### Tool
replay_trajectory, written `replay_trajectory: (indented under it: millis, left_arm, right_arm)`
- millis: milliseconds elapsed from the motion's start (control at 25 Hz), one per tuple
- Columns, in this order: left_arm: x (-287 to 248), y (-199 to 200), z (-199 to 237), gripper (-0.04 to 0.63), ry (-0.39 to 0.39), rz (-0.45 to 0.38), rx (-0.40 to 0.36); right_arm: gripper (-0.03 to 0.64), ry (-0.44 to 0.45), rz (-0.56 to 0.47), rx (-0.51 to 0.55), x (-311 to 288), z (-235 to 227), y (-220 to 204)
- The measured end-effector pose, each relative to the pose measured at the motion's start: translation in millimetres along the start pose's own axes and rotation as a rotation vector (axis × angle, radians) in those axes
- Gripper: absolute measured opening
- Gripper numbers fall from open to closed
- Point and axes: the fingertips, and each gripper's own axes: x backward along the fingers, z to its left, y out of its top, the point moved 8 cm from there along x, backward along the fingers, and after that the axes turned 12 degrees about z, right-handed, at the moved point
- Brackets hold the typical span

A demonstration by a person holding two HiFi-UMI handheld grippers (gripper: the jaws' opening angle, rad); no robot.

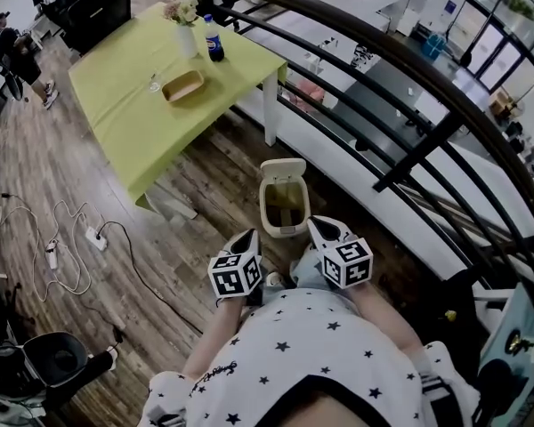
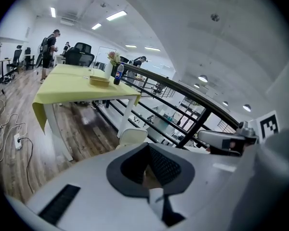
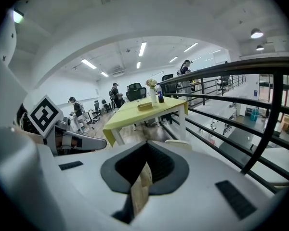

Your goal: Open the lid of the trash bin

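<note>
Standing over a wooden floor (image 1: 205,194), we first take in the long table with its yellow-green cloth (image 1: 125,105) stretching away to the upper left, and the dark railing (image 1: 409,78) sweeping across the right. Between the table's near leg and the base of the railing stands the small cream trash bin (image 1: 269,216), on the floor just ahead of us. Its mouth shows a brownish inside, and its lid (image 1: 283,169) looks tipped up and back at the far edge, so we judge the opening to be largely done already. The left gripper (image 1: 247,236) and the right gripper (image 1: 315,224) hang side by side close to our body, near the bin's front rim but apart from it. In each gripper's own view the jaws are drawn together to a thin seam with nothing caught between them. The bin looks like thin moulded plastic, so we expect it to be light and likely to slide or tip on smooth boards if pushed. The lid should be stiff, smooth and hinged at the back. If it needs more travel, we would take it at its free front lip, pinching the edge or nudging from below, and lift gently along the hinge's arc rather than pull towards us.
</note>
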Motion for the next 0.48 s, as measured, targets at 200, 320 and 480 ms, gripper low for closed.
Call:
replay_trajectory:
  millis: [200, 320, 480]
  left_arm:
    - [0.4, -0.7, -0.3, 0.012, 0.001, 0.0, -0.004]
    - [1.0, -2.2, -0.1, 0.012, 0.001, 0.005, -0.002]
    - [1.6, -1.4, 2.4, 0.012, 0.002, 0.011, 0.001]
  right_arm:
    - [-0.008, 0.005, 0.011, 0.009, -0.4, 3.1, -5.0]
    - [-0.008, 0.003, 0.013, 0.049, 0.1, 6.5, -4.5]
    - [-0.008, -0.006, 0.005, 0.044, -0.1, 7.2, -0.9]
